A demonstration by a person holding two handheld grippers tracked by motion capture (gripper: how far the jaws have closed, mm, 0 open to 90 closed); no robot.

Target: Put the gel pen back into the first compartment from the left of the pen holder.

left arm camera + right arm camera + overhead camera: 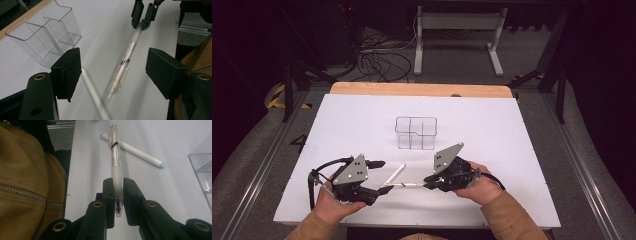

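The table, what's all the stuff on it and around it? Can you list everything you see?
clear pen: 1, see-through barrel with frosted white grip, near edge of the table, grip end clamped in the right gripper
white pen: 1, white with a pale blue tip, lying on the table beside the clear pen
organiser: 1, clear plastic with compartments, middle of the table, nothing in it
table: 1, white top with a wooden strip along the far edge
cables: a bundle, black, on the floor beyond the table
stand: 1, white metal frame, on the floor at the back
left gripper: 1, black, open, jaws either side of the clear pen's end
right gripper: 1, black, shut on the clear pen
sleeves: 2, tan, bottom of the high view
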